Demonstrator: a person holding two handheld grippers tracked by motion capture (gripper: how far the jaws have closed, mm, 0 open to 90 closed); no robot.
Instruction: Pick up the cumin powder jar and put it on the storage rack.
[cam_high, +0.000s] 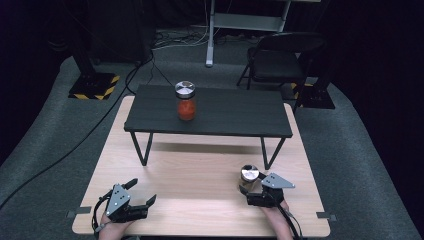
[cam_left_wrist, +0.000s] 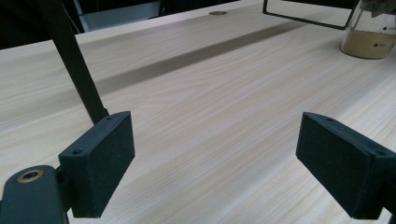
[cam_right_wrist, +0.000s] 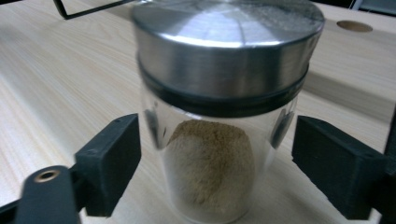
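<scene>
A pale wooden desk (cam_high: 200, 185) stands on grey carpet, and a low black shelf (cam_high: 235, 117) on thin metal legs sits across its far half. On that shelf, toward its far left part, a glass jar of red stuff (cam_high: 185, 101) stands upright under a shiny metal lid.

Near the desk's front right corner, the right claw (cam_high: 246, 191) reaches around a small glass jar (cam_high: 248, 178) with a steel lid. In the right gripper view this jar (cam_right_wrist: 219, 121) is upright on the wood, partly filled with tan powder, and sits between the two black jaws, which stand apart with a gap on each side, not touching the glass.

Near the front left corner, the left claw (cam_high: 141, 191) rests low over the bare wood with its jaws spread wide and nothing between them. In the left gripper view the tan-powder jar (cam_left_wrist: 370, 35) shows far off at the upper right, beside a shelf leg (cam_left_wrist: 77, 65).
</scene>
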